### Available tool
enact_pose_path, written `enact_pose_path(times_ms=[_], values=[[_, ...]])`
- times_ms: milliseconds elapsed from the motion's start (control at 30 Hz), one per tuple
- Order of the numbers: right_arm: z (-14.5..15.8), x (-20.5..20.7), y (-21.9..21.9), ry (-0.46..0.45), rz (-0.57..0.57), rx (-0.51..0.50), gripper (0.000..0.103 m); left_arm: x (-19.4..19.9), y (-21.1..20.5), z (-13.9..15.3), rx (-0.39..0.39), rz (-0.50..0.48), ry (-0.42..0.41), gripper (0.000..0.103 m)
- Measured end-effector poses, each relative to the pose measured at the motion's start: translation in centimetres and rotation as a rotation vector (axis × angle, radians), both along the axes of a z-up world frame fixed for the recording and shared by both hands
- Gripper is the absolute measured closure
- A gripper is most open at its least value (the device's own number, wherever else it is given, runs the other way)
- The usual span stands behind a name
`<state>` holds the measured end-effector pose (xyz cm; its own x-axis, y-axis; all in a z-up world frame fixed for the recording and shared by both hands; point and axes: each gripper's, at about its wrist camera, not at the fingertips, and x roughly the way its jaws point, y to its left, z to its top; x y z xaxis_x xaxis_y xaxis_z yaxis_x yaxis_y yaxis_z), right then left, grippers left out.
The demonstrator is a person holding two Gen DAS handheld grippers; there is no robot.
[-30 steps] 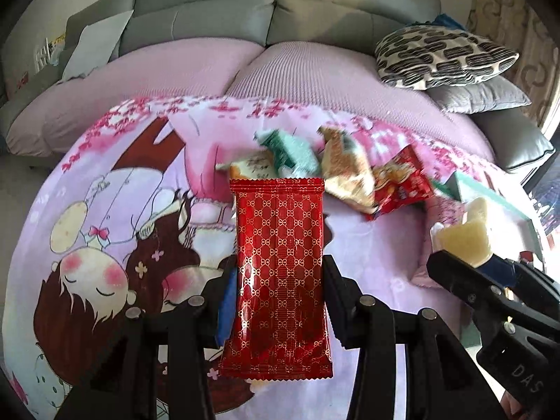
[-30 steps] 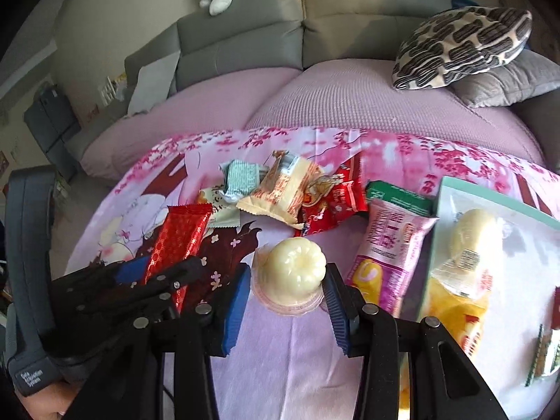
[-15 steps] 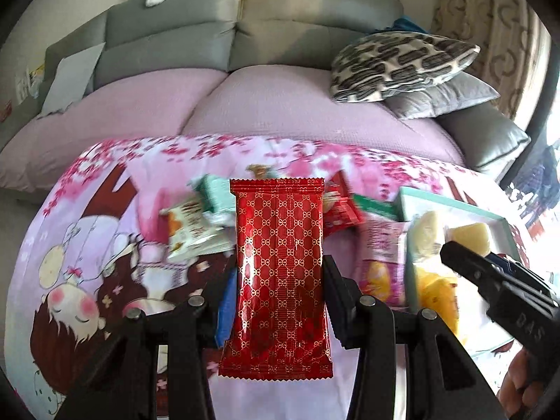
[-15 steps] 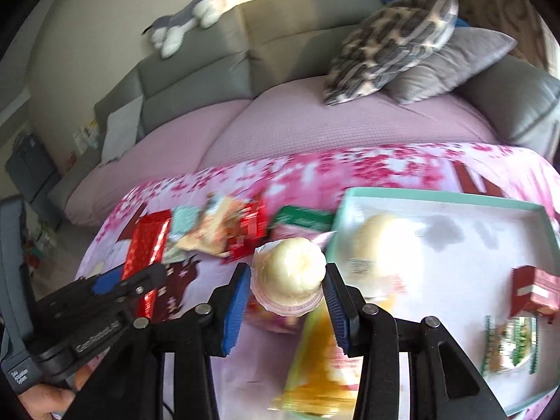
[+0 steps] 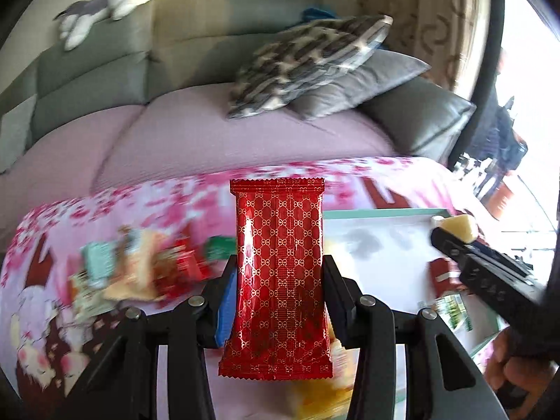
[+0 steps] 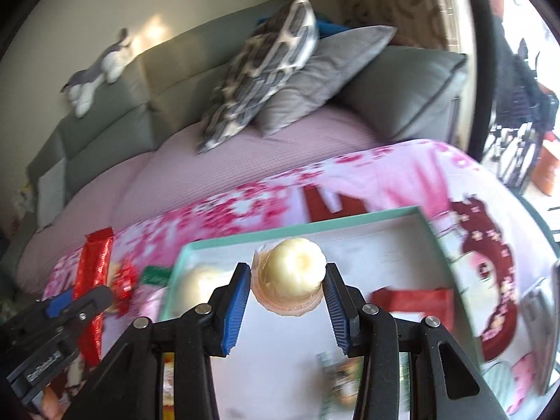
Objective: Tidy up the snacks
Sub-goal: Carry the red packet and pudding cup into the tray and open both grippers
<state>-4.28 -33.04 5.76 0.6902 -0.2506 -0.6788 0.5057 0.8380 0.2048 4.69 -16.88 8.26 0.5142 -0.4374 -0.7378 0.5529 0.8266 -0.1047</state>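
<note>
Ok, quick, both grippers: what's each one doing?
Left gripper: closed on the red packet.
Right gripper: closed on the jelly cup, over the tray.

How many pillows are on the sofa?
2. A patterned pillow leans at the sofa's right end, resting on a plain grey pillow just to its right. Something blue pokes out behind them; I cannot tell if it is another pillow.

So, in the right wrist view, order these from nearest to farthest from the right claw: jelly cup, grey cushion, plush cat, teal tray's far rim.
1. jelly cup, gripped in the right claw.
2. teal tray far rim, just beyond.
3. grey cushion, on the sofa, right of centre.
4. plush cat, on the sofa back, upper left.
</note>
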Motion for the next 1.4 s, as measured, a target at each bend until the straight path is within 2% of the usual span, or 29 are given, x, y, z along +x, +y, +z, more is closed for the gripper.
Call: enact_pose_path(times_ms=[100,233,500,867,1400], values=[[-0.6,-0.2,-1.6,0.008,-0.029,0.012,0.058,-0.4,-2.8,0.0,0.005,-0.057,0.006,0.057],[-1.5,-0.2,-3.6,0.02,-0.064,0.026,0.058,-0.3,-6.3,-0.7,0.049,-0.111,0.019,0.057],[-2.8,-0.3,-5.7,0.05,-0.118,0.006,0.058,-0.3,-10.2,-2.7,0.117,-0.141,0.061,0.056],[-4.7,0.0,-7.2,0.082,-0.13,0.047,0.057,0.2,-12.3,-5.5,0.183,-0.156,0.098,0.056],[-6.2,0.4,-7.6,0.15,-0.123,0.048,0.057,0.4,-13.3,-8.4,0.245,-0.172,0.158,0.056]])
